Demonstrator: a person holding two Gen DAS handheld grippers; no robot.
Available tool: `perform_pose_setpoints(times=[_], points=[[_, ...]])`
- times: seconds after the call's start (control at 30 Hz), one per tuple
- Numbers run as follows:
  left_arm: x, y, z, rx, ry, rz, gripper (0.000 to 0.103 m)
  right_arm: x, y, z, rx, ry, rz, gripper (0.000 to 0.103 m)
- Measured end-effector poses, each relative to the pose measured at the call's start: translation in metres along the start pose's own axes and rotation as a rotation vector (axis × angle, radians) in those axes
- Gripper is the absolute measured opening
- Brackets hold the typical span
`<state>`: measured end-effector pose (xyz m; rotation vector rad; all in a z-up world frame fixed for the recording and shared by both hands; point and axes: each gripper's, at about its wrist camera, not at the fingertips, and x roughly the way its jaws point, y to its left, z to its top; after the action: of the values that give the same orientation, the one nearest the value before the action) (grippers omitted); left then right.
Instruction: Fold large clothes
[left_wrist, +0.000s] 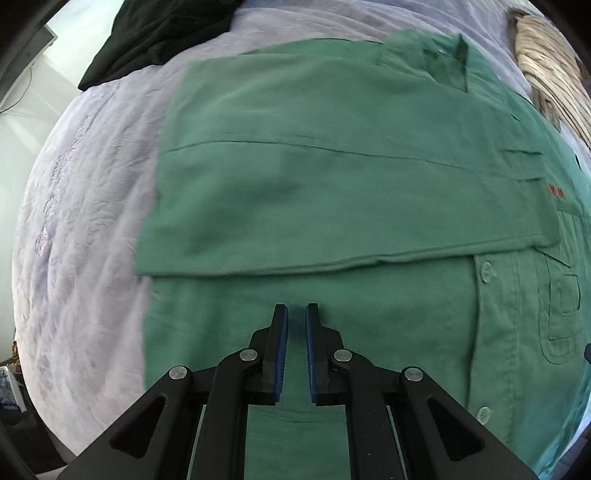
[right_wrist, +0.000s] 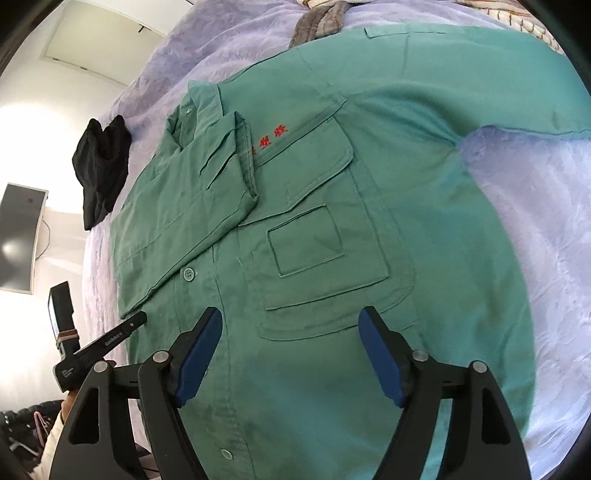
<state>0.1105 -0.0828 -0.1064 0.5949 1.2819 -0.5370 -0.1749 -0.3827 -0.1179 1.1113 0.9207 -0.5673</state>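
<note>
One green shirt (right_wrist: 314, 229) lies ahead of the right claw (right_wrist: 291, 354) on one lilac bedspread (right_wrist: 535, 229). On the shirt, three buttons show left of and below that claw's tips, with one flapped chest pocket (right_wrist: 325, 266) just beyond them and one line of red embroidery (right_wrist: 269, 138) further off. One black garment (right_wrist: 101, 170) lies far up to the left. Two claws are in view; the left claw (left_wrist: 296, 314) is the other. One striped beige cloth (left_wrist: 550, 70) lies to its upper right.
</note>
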Motion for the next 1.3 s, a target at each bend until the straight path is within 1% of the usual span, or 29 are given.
perform_pose_setpoints(times=[0.03, 0.07, 0.1, 0.13, 0.23, 0.37, 0.47, 0.63, 0.7, 0.77, 0.83, 0.9, 1.0, 1.1, 1.13, 1.2, 1.3], points=[[0.0, -0.005, -0.001, -0.002, 0.002, 0.001, 0.095, -0.002, -0.003, 0.001, 0.0, 0.001, 0.002, 0.079], [-0.004, -0.009, -0.002, -0.024, -0.012, 0.007, 0.101, -0.003, -0.005, 0.002, 0.001, 0.0, 0.004, 0.079], [-0.009, -0.012, -0.003, -0.034, -0.041, 0.006, 0.102, -0.005, -0.008, 0.002, 0.003, 0.0, 0.006, 0.079], [-0.012, -0.018, -0.003, -0.021, -0.05, -0.005, 0.102, -0.007, -0.011, 0.003, 0.006, -0.001, 0.006, 0.079], [-0.017, -0.04, -0.006, 0.009, -0.045, -0.02, 0.102, -0.01, -0.021, 0.006, 0.016, -0.001, 0.011, 0.079], [-0.023, -0.069, -0.009, 0.055, -0.054, -0.018, 0.102, -0.015, -0.033, 0.011, 0.026, -0.001, 0.013, 0.079], [-0.024, -0.084, -0.012, 0.06, -0.048, -0.042, 0.102, -0.019, -0.044, 0.015, 0.036, -0.008, 0.014, 0.082], [-0.025, -0.12, -0.014, 0.077, -0.021, -0.095, 0.102, -0.029, -0.068, 0.021, 0.064, -0.029, 0.008, 0.083], [-0.027, -0.136, -0.016, 0.092, -0.026, -0.109, 0.102, -0.033, -0.078, 0.024, 0.078, -0.04, 0.016, 0.103], [-0.03, -0.154, -0.017, 0.108, -0.028, -0.123, 0.102, -0.038, -0.086, 0.027, 0.083, -0.058, 0.026, 0.103], [-0.031, -0.169, -0.017, 0.122, -0.031, -0.124, 0.102, -0.042, -0.094, 0.03, 0.089, -0.065, 0.026, 0.103], [-0.032, -0.185, -0.016, 0.142, -0.032, -0.126, 0.102, -0.045, -0.103, 0.032, 0.113, -0.073, 0.044, 0.103], [-0.032, -0.205, -0.013, 0.162, -0.033, -0.133, 0.102, -0.048, -0.121, 0.035, 0.175, -0.093, 0.083, 0.103], [-0.032, -0.224, -0.01, 0.177, -0.035, -0.137, 0.102, -0.053, -0.141, 0.035, 0.257, -0.136, 0.131, 0.103], [-0.025, -0.22, -0.002, 0.182, -0.036, -0.14, 0.102, -0.055, -0.148, 0.035, 0.29, -0.152, 0.148, 0.103], [-0.027, -0.232, -0.001, 0.19, -0.041, -0.155, 0.102, -0.06, -0.162, 0.038, 0.339, -0.18, 0.151, 0.103], [-0.03, -0.251, 0.0, 0.194, -0.046, -0.189, 0.102, -0.069, -0.181, 0.047, 0.371, -0.202, 0.141, 0.103]])
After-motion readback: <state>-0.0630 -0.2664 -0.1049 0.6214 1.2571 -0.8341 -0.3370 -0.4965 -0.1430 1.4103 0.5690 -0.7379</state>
